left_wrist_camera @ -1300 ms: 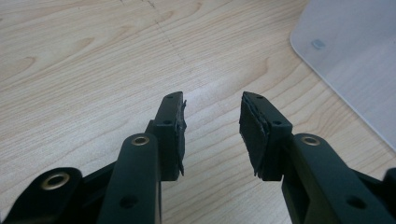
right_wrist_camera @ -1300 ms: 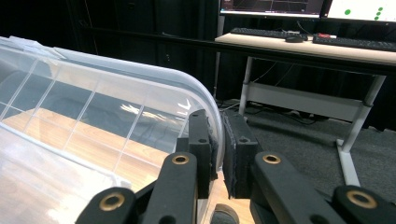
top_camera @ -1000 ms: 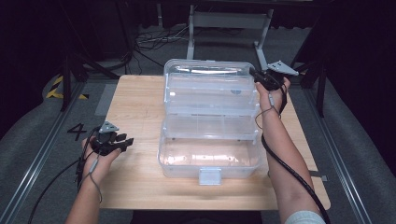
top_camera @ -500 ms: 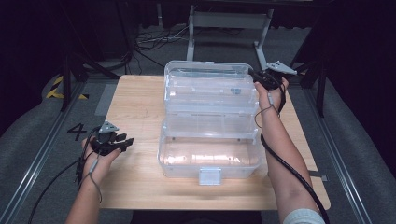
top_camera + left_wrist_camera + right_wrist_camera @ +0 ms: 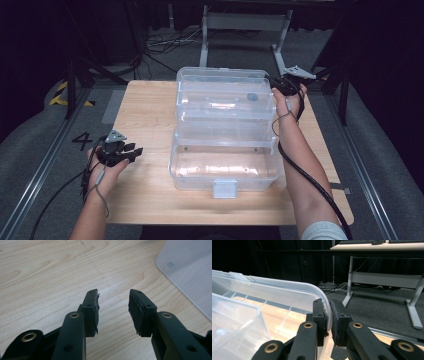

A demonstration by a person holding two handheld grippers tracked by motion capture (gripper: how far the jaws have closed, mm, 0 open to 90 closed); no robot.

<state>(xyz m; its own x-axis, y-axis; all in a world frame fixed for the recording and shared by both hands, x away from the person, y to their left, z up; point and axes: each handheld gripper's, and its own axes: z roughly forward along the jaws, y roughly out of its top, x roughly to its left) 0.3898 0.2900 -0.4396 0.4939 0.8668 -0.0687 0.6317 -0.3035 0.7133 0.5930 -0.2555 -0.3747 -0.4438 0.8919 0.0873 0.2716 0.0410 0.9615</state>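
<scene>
Clear plastic box (image 5: 225, 145) sat in the middle of the wooden surface (image 5: 145, 195), its lid (image 5: 222, 90) hinged open toward the far edge. The right gripper (image 5: 329, 315) pinched the lid's thin far-right rim, where the light, slippery, flexible plastic offered a hold. The left gripper (image 5: 112, 307) stood half-open and empty near the left edge.

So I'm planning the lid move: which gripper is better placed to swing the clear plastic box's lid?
Right. The right gripper already pinches the clear plastic lid's rim; the left gripper sits open over bare wooden table.
</scene>
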